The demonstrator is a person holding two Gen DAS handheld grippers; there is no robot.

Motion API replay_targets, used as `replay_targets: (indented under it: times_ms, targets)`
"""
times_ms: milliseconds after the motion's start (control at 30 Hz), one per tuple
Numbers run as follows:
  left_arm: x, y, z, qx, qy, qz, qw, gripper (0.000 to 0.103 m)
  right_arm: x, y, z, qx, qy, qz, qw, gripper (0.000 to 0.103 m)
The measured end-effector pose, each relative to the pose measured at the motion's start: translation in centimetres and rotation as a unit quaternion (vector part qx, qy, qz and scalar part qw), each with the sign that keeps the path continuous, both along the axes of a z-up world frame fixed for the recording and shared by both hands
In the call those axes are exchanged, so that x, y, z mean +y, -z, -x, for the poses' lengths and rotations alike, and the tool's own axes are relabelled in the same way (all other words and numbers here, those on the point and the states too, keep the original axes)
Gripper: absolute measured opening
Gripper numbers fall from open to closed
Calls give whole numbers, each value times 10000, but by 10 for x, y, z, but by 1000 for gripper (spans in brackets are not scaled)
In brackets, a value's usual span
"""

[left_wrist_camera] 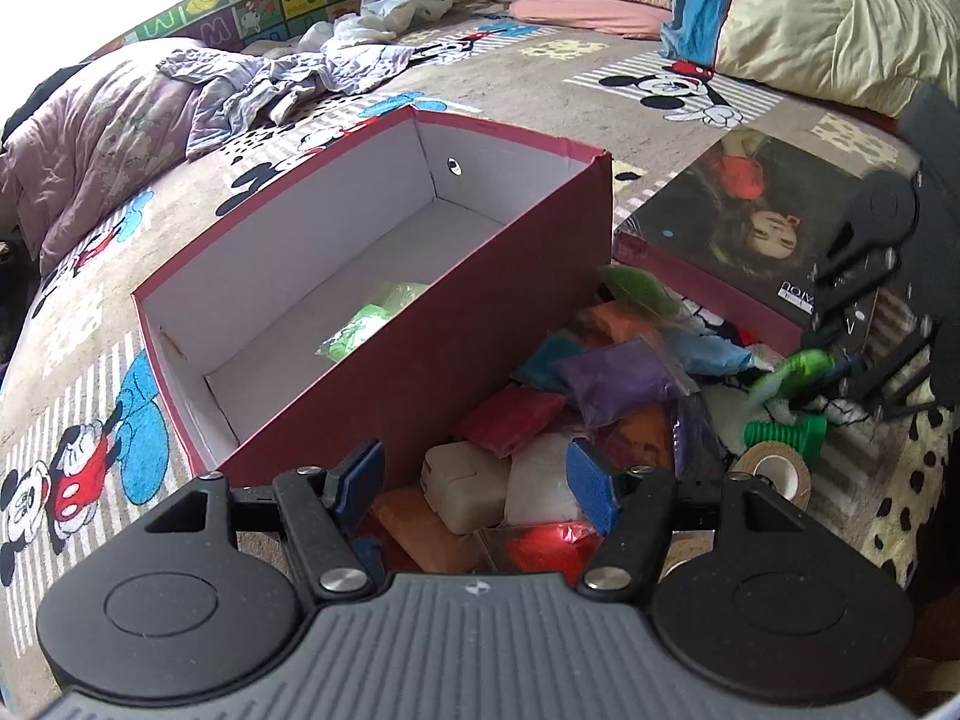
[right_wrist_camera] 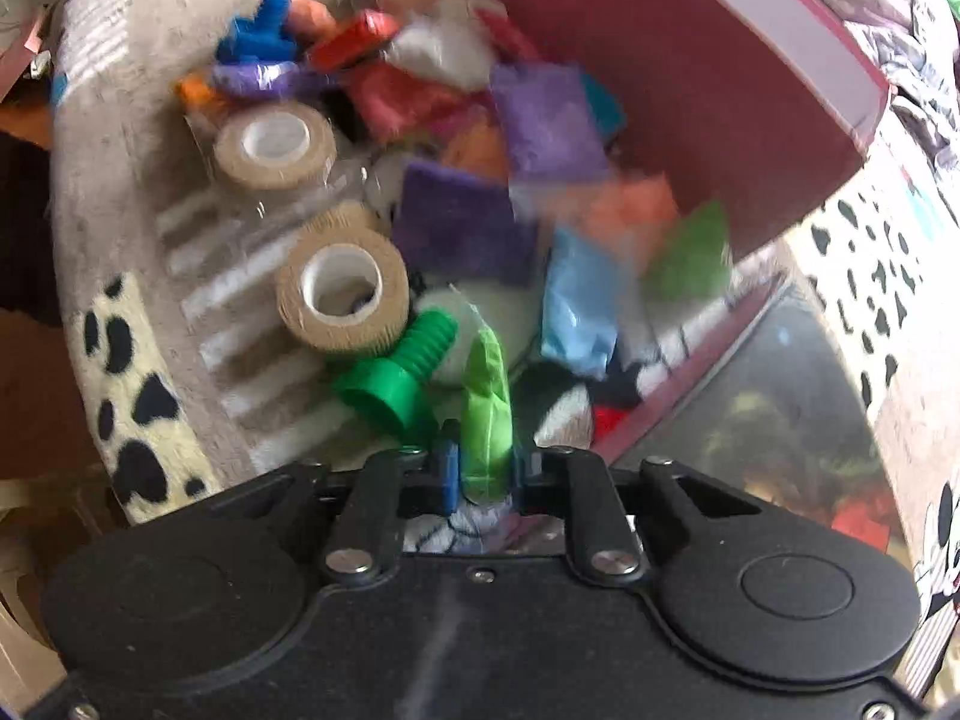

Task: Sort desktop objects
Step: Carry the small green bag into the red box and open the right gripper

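Heap of coloured clay packets (left_wrist_camera: 576, 396) beside open red box (left_wrist_camera: 384, 354), one light-green packet (left_wrist_camera: 372, 324) inside.

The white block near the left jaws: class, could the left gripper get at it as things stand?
Probably yes. The left gripper has its jaws open, and the white block lies just beyond them on top of the pile, uncovered. The red box stands to the side, not across the path.
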State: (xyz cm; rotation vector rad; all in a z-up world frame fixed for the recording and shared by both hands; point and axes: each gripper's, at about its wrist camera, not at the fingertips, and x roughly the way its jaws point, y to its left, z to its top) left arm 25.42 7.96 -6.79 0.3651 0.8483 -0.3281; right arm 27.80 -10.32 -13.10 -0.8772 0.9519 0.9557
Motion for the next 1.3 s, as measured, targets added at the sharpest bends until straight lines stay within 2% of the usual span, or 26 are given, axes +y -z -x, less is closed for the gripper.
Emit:
replay_targets:
  times_ms: [300, 467, 767, 933, 1067, 1300]
  targets:
    - [2, 5, 2, 107, 75, -33, 9999, 66, -11, -52, -23, -319, 448, -749, 9957, 14]
    - [-7, 11, 6, 270, 410, -73, 9988, 66, -2, -75, -33, -541, 537, -1152, 9904, 14]
    - [-29, 26, 24, 427, 1056, -357, 9928, 66, 31, -112, -47, -1069, 934, -2012, 9692, 14]
    - [-28, 27, 34, 426, 1199, -449, 9909, 66, 50, -114, -67, -1304, 1313, -2296, 9555, 14]
    - [-19, 26, 37, 432, 1177, -456, 9911, 66, 63, -107, -88, -1253, 1669, -2431, 9473, 14]
    - [2, 27, 42, 428, 993, -432, 9932, 66, 85, -80, -108, -1058, 2028, -2147, 9495, 14]
